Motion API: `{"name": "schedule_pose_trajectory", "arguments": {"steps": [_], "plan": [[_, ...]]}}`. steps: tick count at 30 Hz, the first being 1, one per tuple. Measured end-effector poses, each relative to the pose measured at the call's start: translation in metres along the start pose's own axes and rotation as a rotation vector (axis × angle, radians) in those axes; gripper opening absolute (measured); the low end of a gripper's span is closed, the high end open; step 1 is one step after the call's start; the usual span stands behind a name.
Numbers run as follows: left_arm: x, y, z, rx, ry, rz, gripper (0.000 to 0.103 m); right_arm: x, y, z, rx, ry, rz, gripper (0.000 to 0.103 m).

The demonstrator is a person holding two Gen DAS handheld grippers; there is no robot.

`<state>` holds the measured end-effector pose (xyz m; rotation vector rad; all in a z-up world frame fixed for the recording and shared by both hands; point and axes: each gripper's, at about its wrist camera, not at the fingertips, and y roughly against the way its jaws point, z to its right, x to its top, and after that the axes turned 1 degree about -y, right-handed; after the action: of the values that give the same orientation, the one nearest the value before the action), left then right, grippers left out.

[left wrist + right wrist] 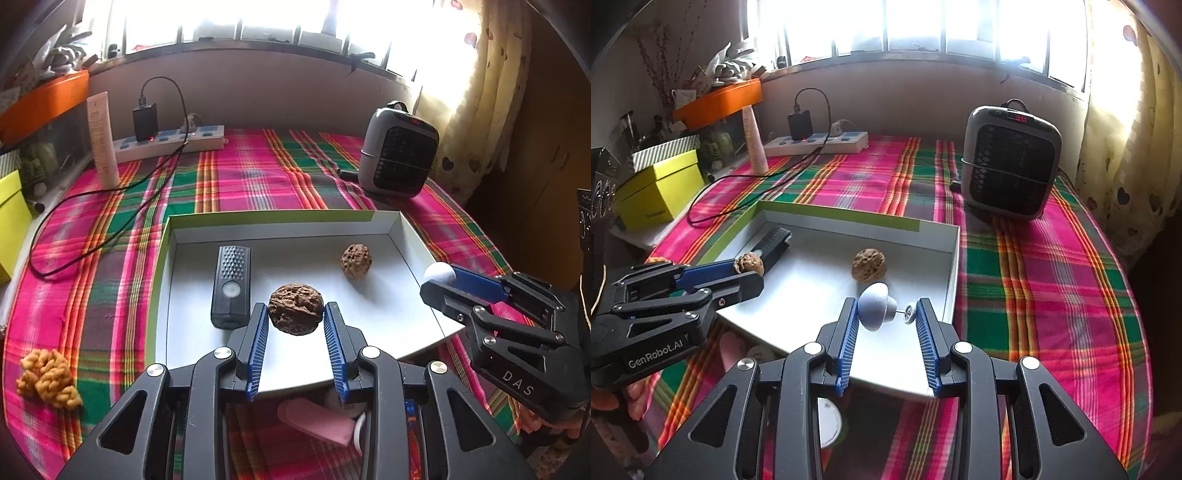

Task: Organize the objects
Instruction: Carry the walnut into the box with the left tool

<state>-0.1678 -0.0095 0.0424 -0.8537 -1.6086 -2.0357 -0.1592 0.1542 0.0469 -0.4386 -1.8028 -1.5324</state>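
A white tray [388, 299] with a green rim lies on the plaid cloth. In it are a black remote-like device [231, 286] and a loose walnut [355, 263]. My left gripper [295, 312] is shut on a second, darker walnut [295, 314], held over the tray's near part. My right gripper [886, 314] is shut on a white mushroom-shaped knob [873, 308] with a thin metal pin, above the tray's [812, 291] near right corner. Each gripper shows in the other view: the right gripper [439, 278] by the right rim, the left gripper [748, 271] with its walnut [749, 264].
A grey heater [1010, 162] stands at the back right. A power strip [173, 142] with charger and cable, and a white tube [103, 140], are at the back left. A yellow knitted item [48, 376] lies left of the tray. Pink and white objects [314, 421] lie under my left gripper.
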Motion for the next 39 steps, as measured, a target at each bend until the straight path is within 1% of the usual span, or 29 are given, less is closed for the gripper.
{"name": "schedule_pose_trajectory", "arguments": {"steps": [8,16,29,31,39], "plan": [[0.011,-0.018,-0.006,0.001,0.004,-0.018,0.029,0.013,-0.023,0.007,-0.025,0.013,-0.027,0.033],[0.022,-0.037,-0.007,0.003,0.004,-0.037,0.029,0.022,-0.042,0.012,-0.029,0.014,-0.047,0.033],[0.031,-0.053,-0.010,0.016,0.001,-0.049,0.029,0.031,-0.066,0.014,-0.030,0.037,-0.078,0.033],[0.032,-0.057,-0.011,0.012,0.004,-0.059,0.029,0.032,-0.067,0.013,-0.033,0.043,-0.074,0.033],[0.033,-0.060,-0.010,0.017,0.001,-0.054,0.029,0.034,-0.072,0.012,-0.014,0.054,-0.073,0.033]]}}
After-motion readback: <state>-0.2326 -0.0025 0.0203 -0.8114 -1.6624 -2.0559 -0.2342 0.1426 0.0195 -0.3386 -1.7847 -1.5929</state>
